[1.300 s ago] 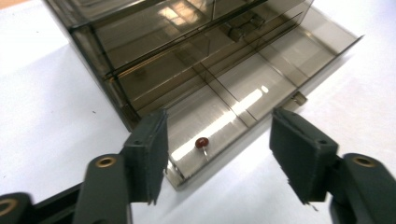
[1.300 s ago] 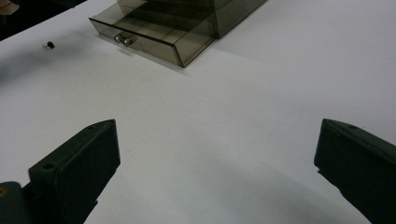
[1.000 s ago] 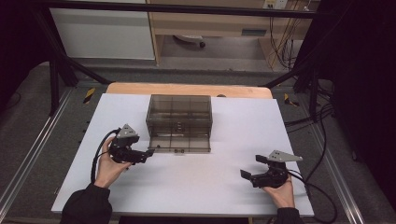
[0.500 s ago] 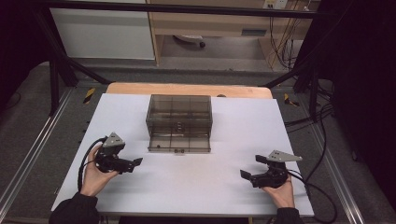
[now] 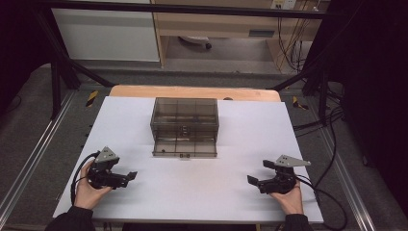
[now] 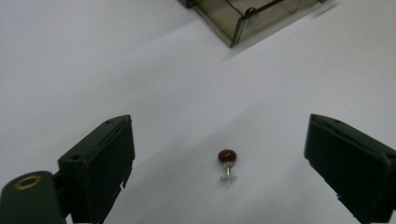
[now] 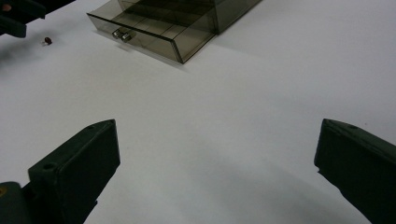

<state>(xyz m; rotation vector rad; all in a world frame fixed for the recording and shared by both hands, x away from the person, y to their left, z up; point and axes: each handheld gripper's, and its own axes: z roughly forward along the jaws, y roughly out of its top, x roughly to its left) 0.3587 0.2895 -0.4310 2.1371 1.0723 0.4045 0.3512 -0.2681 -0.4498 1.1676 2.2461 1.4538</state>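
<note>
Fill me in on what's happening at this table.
A person holds a hand-held gripper in each hand over a white table. A smoky clear drawer box sits mid-table with its bottom drawer pulled out. The left hand-held gripper hangs open over a small dark red bead on a metal pin, which lies loose on the table, not yet gripped. The right hand-held gripper is open and holds nothing, near the table's front edge.

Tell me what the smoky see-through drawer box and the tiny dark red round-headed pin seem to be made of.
The smoky see-through drawer box looks like glossy tinted plastic, since its inner dividers show through the walls. The tiny dark red round-headed pin seems to have a shiny bead head, plastic or glass, on a silvery, probably metal, stem.
</note>
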